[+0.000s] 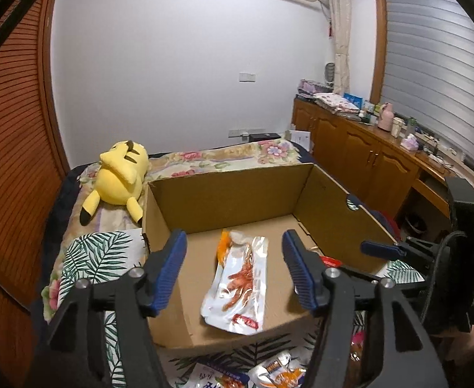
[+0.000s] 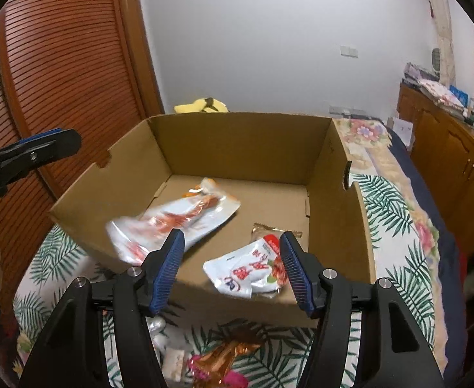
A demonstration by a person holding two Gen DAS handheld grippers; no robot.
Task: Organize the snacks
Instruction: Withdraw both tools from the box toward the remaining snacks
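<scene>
Both tongs stand open and empty over the cardboard box (image 1: 230, 190). The long silver packet (image 1: 237, 284) lies inside between the left gripper (image 1: 235, 266) pads, long axis twelve-to-six; loose snacks (image 2: 217, 360) wait at six, nearer the right gripper (image 2: 232, 268).

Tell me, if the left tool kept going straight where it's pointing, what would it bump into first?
Probably the long white snack packet lying in the cardboard box. The left tool is open and aimed down at it, though depth is hard to judge.

A brown cardboard box (image 1: 227, 194) is seen; at its ten o'clock a yellow plush toy (image 1: 120, 177); beneath, a green palm-leaf sheet (image 1: 97, 255); inside, a silvery-white pouch (image 1: 237, 287), red-printed, perhaps chicken feet.
</scene>
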